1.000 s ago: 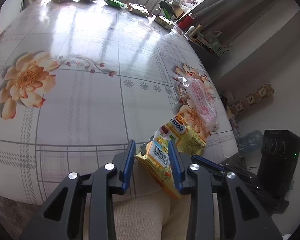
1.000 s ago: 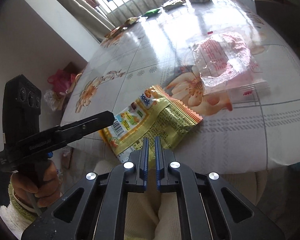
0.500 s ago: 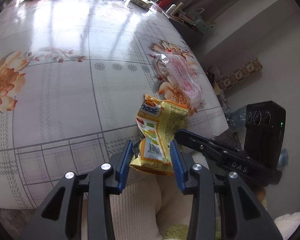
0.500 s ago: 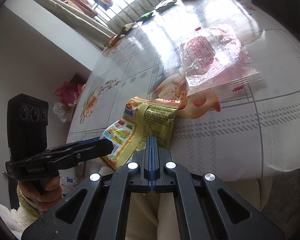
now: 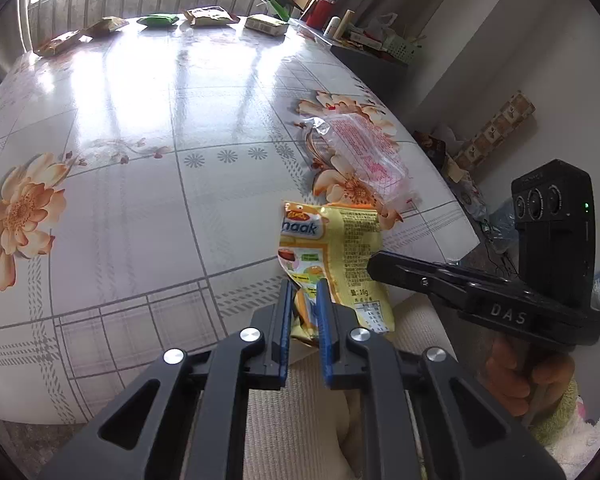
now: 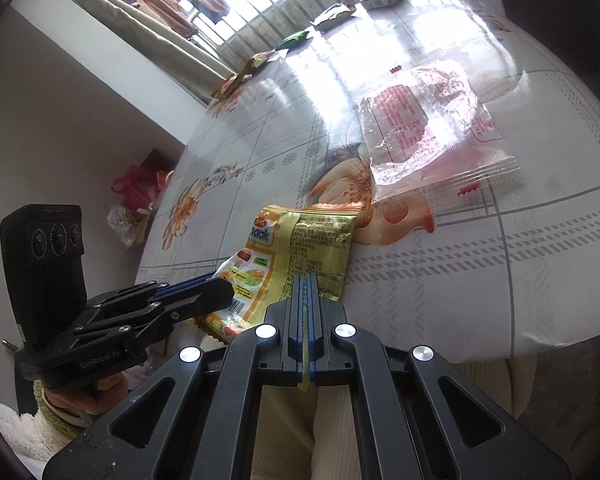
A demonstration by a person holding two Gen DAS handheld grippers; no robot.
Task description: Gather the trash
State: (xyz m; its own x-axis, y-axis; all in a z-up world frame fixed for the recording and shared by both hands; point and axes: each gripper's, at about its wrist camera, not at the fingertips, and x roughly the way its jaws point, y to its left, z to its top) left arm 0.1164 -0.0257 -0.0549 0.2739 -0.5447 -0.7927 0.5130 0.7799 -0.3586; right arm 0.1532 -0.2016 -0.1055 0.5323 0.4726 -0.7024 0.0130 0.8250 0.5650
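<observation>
Our left gripper [image 5: 303, 285] is closing on the yellow snack wrapper [image 5: 332, 248], whose lower edge sits between its pads. Our right gripper [image 6: 307, 280] is clamped on the same wrapper at the table [image 5: 140, 200] edge. At two o'clock lies a clear wrapper [image 5: 364, 156].

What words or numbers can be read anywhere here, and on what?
"haak": yellow snack wrapper.
"16g": same wrapper, lower down.
"DAS": right gripper.
"GenRobot.AI": left gripper.
Wrapper's fine print and the clear wrapper red print: too small to read.
</observation>
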